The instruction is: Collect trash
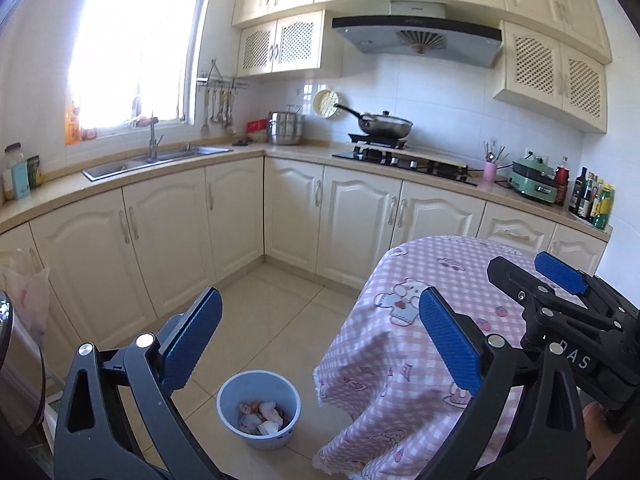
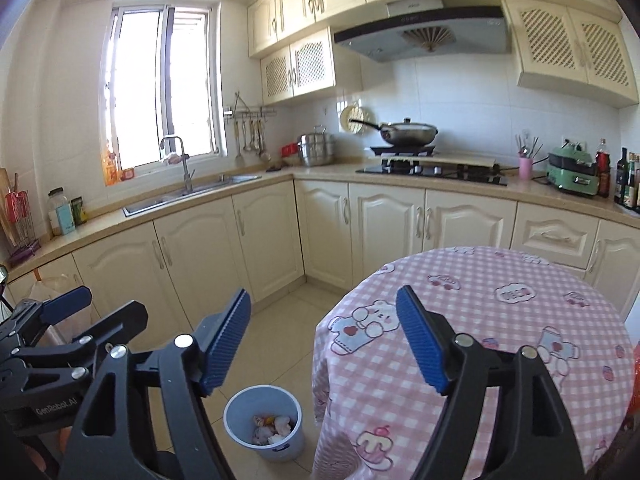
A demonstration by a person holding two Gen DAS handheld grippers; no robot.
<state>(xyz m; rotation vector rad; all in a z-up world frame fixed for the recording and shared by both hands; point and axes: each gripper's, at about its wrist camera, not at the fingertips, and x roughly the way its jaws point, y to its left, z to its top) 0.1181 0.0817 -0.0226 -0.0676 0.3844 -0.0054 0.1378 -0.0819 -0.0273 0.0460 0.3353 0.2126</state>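
A light blue bin (image 1: pixel 239 394) (image 2: pixel 244 408) stands on the tiled floor beside the round table, with crumpled trash (image 1: pixel 262 418) (image 2: pixel 272 428) lying inside it. My left gripper (image 1: pixel 320 296) hangs well above the bin, open, with nothing between its blue pads (image 1: pixel 192 340). Held up beside it, my right gripper (image 2: pixel 324 292) is open and empty too. The right wrist view catches the left gripper (image 2: pixel 68 300) at its left edge. The left wrist view has the right gripper (image 1: pixel 560 280) at its right edge, over the table.
A pink checked cloth covers the round table (image 1: pixel 400 340) (image 2: pixel 500 312) on the right. Cream cabinets (image 1: pixel 168 240), a sink (image 1: pixel 152 160) and a stove with a wok (image 1: pixel 386 126) ring the room. A plastic bag (image 1: pixel 28 292) and a metal can (image 1: pixel 16 360) are at the left.
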